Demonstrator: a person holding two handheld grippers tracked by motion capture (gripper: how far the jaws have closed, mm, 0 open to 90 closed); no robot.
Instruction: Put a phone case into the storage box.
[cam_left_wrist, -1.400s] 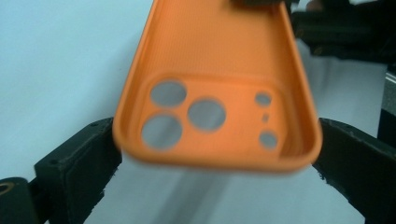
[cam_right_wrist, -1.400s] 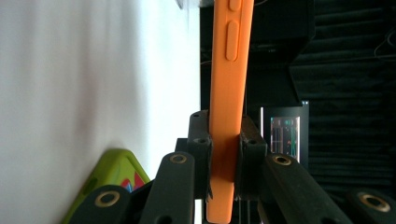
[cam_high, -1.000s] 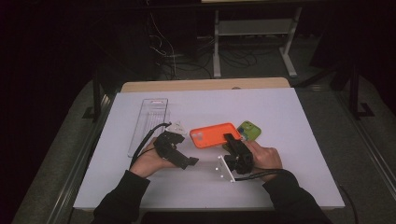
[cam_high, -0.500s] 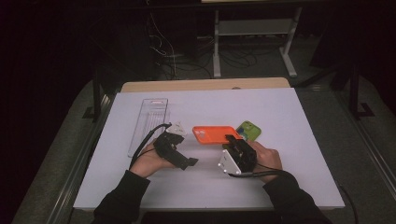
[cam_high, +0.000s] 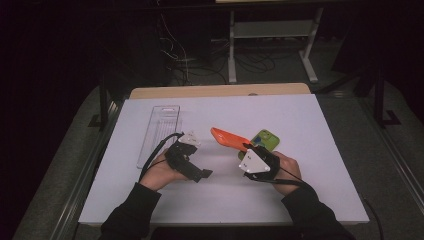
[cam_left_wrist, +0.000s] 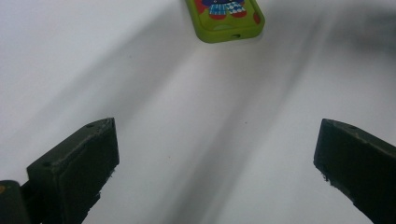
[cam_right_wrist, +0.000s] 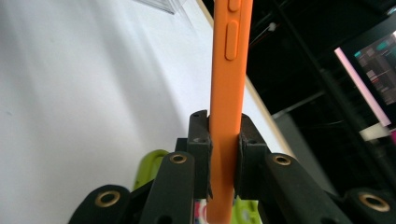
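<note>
I see the orange phone case (cam_high: 230, 139) pinched edge-on, tilted above the white table (cam_high: 320, 130); the green phone case (cam_high: 265, 139) lies flat, just right.

Bare white table (cam_high: 300, 120) lies open along the far edge, the right side and the near strip. A clear tray (cam_high: 159, 134) blocks the far left. The green phone case (cam_high: 265, 140) sits mid-table, just beside the right gripper (cam_high: 246, 149) gripping the raised orange phone case (cam_high: 230, 139).

The right gripper (cam_high: 248, 151) is holding an orange phone case (cam_high: 230, 139) tilted above the counter (cam_high: 320, 125), beside a green case (cam_high: 264, 139); a clear tray (cam_high: 159, 127) is lying left.
</note>
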